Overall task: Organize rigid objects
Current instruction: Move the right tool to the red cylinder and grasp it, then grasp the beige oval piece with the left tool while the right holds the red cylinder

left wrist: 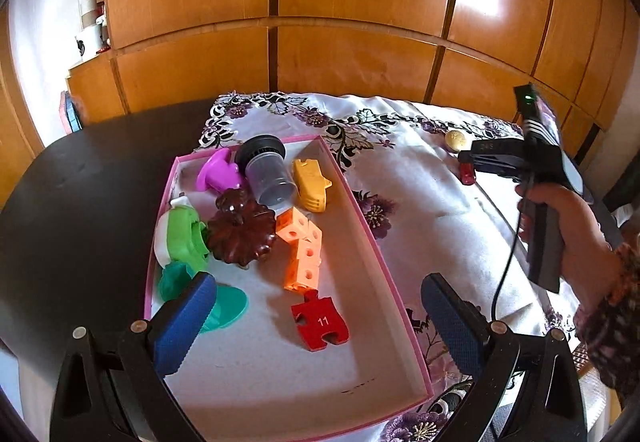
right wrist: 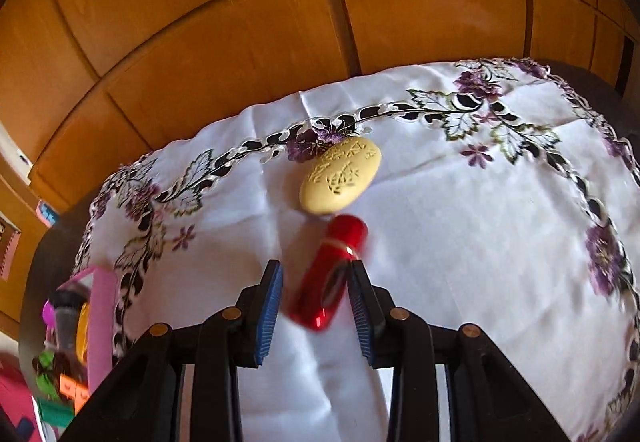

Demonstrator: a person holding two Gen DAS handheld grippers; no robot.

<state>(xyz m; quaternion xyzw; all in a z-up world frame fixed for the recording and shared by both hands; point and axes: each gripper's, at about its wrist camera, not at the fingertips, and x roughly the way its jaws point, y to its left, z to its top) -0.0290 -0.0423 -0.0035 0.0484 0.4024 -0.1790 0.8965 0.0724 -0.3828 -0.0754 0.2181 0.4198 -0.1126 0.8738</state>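
My right gripper [right wrist: 316, 268] is shut on a shiny red cylinder [right wrist: 340, 242], which sits slanted between the blue pads just above the white cloth. A yellow oval soap [right wrist: 340, 178] lies right beyond it. In the left wrist view the same gripper [left wrist: 466, 162] is at the far right, held by a hand, with the red cylinder [left wrist: 467, 175] at its tip and the soap [left wrist: 456, 140] behind. My left gripper [left wrist: 320, 282] hangs open over a pink box [left wrist: 360, 218]. The box holds a red puzzle piece [left wrist: 320, 322], orange cubes [left wrist: 302, 246] and several other toys.
The box also contains a brown pumpkin shape [left wrist: 240, 234], a grey cup [left wrist: 268, 174], a yellow toy [left wrist: 310, 182], and purple [left wrist: 218, 170], green [left wrist: 184, 238] and teal [left wrist: 224, 306] pieces. A flowered white cloth [right wrist: 480, 222] covers a dark table [left wrist: 80, 182]. Wooden cabinet doors [left wrist: 352, 2] stand behind.
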